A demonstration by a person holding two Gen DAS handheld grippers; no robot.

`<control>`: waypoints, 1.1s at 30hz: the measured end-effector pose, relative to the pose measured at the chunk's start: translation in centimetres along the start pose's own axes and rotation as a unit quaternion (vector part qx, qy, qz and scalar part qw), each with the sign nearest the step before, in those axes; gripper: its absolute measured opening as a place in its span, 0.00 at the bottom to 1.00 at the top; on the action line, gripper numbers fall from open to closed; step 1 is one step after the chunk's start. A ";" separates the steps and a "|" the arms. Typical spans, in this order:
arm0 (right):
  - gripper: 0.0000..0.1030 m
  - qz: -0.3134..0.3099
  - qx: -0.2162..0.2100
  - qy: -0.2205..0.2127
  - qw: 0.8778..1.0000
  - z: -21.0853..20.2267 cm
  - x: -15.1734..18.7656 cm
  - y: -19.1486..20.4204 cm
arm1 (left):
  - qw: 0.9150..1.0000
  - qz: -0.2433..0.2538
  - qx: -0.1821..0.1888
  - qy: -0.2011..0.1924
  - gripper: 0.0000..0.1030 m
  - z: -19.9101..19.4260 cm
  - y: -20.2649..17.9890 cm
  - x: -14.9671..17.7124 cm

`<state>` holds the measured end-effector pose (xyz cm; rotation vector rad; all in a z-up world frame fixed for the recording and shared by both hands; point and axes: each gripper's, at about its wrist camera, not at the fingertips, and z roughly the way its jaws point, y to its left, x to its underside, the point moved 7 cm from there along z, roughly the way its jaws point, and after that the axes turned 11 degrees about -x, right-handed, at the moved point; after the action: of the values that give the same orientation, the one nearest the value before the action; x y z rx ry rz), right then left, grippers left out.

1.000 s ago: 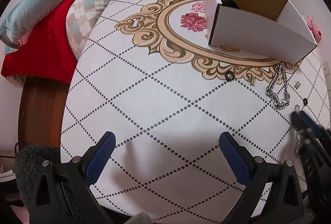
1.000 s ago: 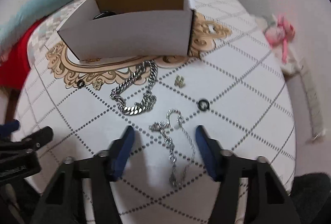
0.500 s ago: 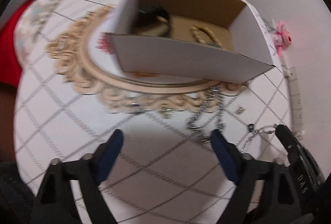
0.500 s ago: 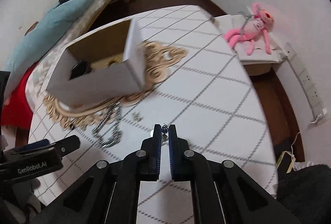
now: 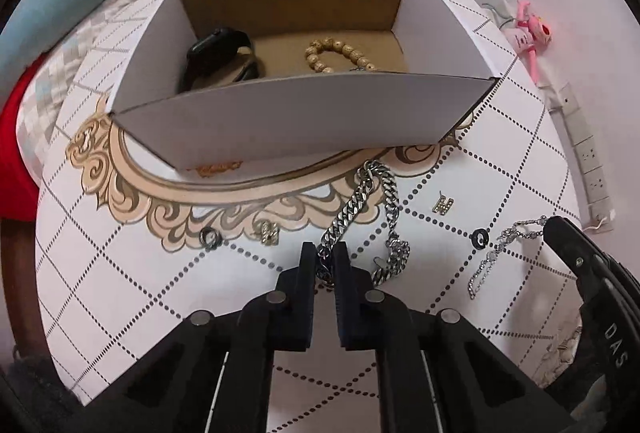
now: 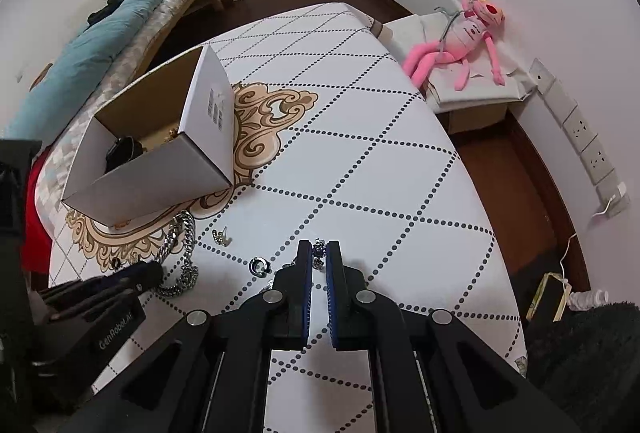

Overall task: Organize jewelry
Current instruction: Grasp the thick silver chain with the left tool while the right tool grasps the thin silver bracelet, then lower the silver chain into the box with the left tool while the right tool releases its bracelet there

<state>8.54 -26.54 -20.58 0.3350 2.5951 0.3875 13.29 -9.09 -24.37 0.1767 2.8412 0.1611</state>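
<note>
A white cardboard box (image 5: 304, 113) stands on the patterned table and holds a black watch (image 5: 218, 51) and a beaded bracelet (image 5: 340, 53). My left gripper (image 5: 323, 257) is shut on one end of the thick silver chain (image 5: 360, 209), which lies on the table in front of the box. My right gripper (image 6: 319, 253) is shut on the thin silver chain (image 5: 500, 253), lifted a little; it dangles from the right gripper (image 5: 560, 233) in the left wrist view. The box (image 6: 160, 153) lies to the left in the right wrist view.
Two black rings (image 5: 210, 237) (image 5: 479, 237) and two small gold earrings (image 5: 270, 232) (image 5: 443, 205) lie on the table (image 5: 120, 293). A pink plush toy (image 6: 464, 37) sits on a low box beside the table. A bed with a blue quilt (image 6: 100, 45) lies behind.
Both grippers have closed: the left moved in to the thick chain and shut on it, the right shut on the thin chain and lifted it off the table.
</note>
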 end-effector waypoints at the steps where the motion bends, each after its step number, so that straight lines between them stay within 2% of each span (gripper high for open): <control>1: 0.07 0.002 -0.004 -0.002 1.000 -0.2 -0.1 0.1 | 1.000 -0.007 0.004 -0.004 0.06 -0.3 0.4 0.1; 10: 0.07 -0.002 -0.039 -0.030 0.999 -3.4 -1.7 1.9 | 0.998 -0.043 0.039 -0.032 0.06 -4.7 4.8 0.7; 17: 0.07 -0.003 -0.083 -0.036 0.996 -5.4 -3.2 3.9 | 0.995 -0.052 0.062 -0.065 0.05 -8.8 6.6 -1.1; 22: 0.07 -0.013 -0.127 -0.042 0.991 -7.2 -5.9 6.4 | 0.990 -0.058 0.084 -0.099 0.05 -12.7 7.4 -3.6; 27: 0.07 -0.047 -0.169 -0.043 0.984 -8.3 -10.2 9.9 | 0.985 -0.059 0.097 -0.132 0.05 -15.6 8.3 -7.8; 30: 0.07 -0.082 -0.165 -0.034 0.982 -7.5 -12.5 11.9 | 0.985 -0.053 0.098 -0.134 0.05 -15.3 8.4 -10.2; 33: 0.07 -0.105 -0.156 -0.013 0.982 -5.7 -14.4 13.3 | 0.987 -0.047 0.105 -0.116 0.05 -13.5 8.2 -11.8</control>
<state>20.05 -19.74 -5.16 -0.0410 2.4605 0.6960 21.42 -3.85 -7.18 0.0960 2.6231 -0.1687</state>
